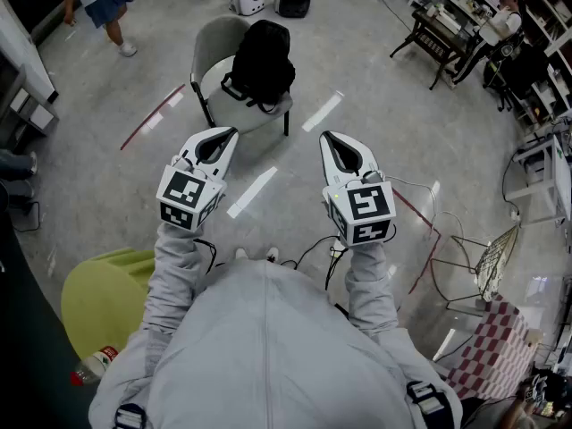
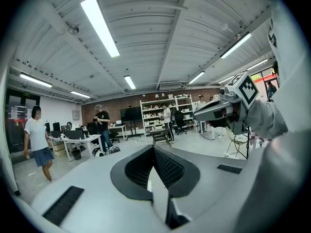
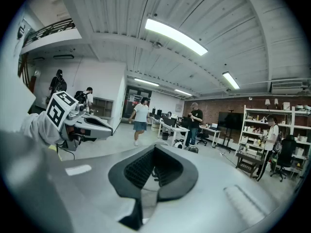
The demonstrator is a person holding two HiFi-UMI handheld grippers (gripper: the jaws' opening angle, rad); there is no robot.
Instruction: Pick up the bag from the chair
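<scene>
Hovering with left gripper and right gripper both clenched empty, well short of black bag sitting on chair.

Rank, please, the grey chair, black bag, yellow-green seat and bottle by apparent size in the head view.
Largest: grey chair and yellow-green seat, which look alike; the seat is nearer and partly hidden, so they are left unranked.
Next: black bag.
Smallest: bottle.
</scene>
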